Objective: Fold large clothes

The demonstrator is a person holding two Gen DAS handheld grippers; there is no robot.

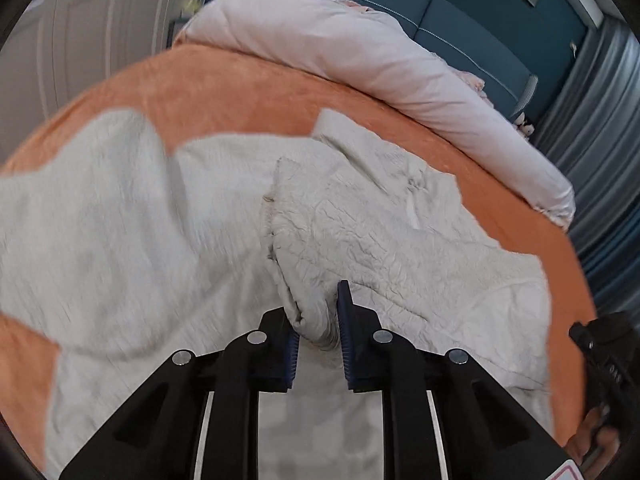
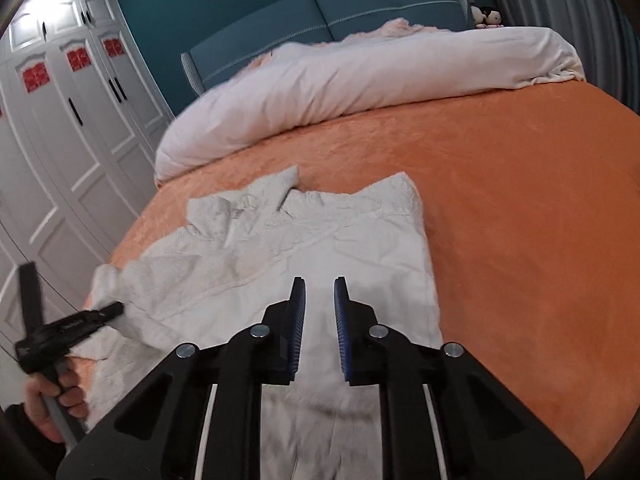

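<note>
A large white garment [image 1: 400,220] lies spread on the orange bed cover [image 1: 240,92], its collar end toward the headboard. My left gripper [image 1: 318,312] is shut on a bunched fold at the garment's edge, and the cloth bulges up between the blue pads [image 1: 345,320]. In the right wrist view the left gripper [image 2: 116,309] pinches the left side of the garment [image 2: 320,232]. My right gripper [image 2: 319,284] hovers over the garment's lower middle. Its jaws stand a narrow gap apart, and I see no cloth between them.
A pale pink duvet [image 2: 360,76] is rolled up along the head of the bed, before a blue headboard [image 2: 320,20]. White wardrobe doors [image 2: 60,140] stand left of the bed and grey curtains [image 1: 600,140] to the right. Orange bed cover [image 2: 520,200] lies bare right of the garment.
</note>
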